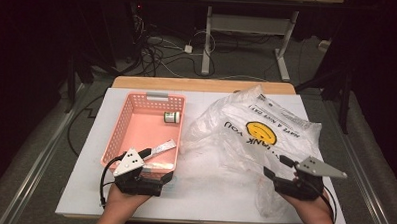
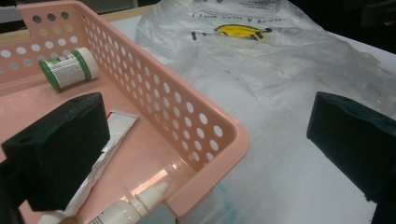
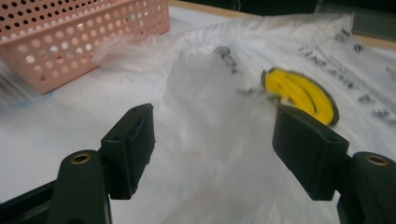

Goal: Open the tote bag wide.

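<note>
The right gripper (image 3: pixel 212 140) gaped, jaws released, over the plastic bag (image 1: pixel 256 129) beside the pink basket (image 1: pixel 117 129); the left gripper (image 2: pixel 205 154), also released, straddled the basket's corner, its view revealing a dropper bottle (image 2: pixel 128 210)

The clear plastic bag (image 1: pixel 256 129) bears a yellow smiley face (image 1: pixel 261 132) with upside-down black print, "THANK YOU" and "HAVE A NICE DAY"; the small jar's (image 2: pixel 67 69) label is too small to read.
</note>
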A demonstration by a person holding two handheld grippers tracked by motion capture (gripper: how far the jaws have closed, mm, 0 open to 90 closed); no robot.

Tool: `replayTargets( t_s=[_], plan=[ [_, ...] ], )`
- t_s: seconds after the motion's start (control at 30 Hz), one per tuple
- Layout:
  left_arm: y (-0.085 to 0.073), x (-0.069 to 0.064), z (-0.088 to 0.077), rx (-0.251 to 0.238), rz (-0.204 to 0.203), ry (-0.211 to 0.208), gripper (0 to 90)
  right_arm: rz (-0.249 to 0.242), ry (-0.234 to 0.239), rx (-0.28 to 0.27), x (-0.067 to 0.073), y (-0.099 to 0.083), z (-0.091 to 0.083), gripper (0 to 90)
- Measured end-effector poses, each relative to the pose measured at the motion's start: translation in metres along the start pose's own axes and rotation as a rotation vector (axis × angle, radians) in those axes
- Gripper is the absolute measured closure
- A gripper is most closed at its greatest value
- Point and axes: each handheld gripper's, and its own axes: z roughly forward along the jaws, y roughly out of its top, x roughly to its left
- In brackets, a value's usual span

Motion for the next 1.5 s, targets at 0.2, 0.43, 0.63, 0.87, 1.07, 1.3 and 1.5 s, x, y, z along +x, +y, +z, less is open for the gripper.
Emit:
replayTargets(
  t_s=[0.2,0.43,0.63,0.87,1.07,1.3,1.5],
  plan=[
    [0.000,0.001,0.000,-0.007,-0.011,-0.003,0.0,-0.068,0.041,-0.003,-0.009,0.029,0.039,34.7],
    [-0.002,0.002,-0.001,-0.003,-0.013,0.011,0.0,-0.141,0.119,0.098,0.000,0.025,0.082,34.1],
    [-0.003,0.003,-0.004,-0.002,-0.014,0.022,0.0,-0.177,0.142,0.193,0.007,0.011,0.103,37.5],
    [-0.004,0.002,-0.007,-0.003,-0.011,0.025,0.0,-0.190,0.119,0.269,0.006,-0.003,0.119,53.4],
    [-0.004,0.003,-0.006,0.000,-0.005,0.025,0.0,-0.166,0.104,0.271,0.001,-0.006,0.121,66.5],
    [-0.004,0.001,-0.006,0.002,-0.001,0.023,0.0,-0.122,0.083,0.267,-0.004,-0.006,0.121,86.9],
    [-0.004,0.001,-0.006,0.003,-0.001,0.019,0.0,-0.065,0.069,0.232,-0.008,-0.006,0.117,90.0]
  ],
)
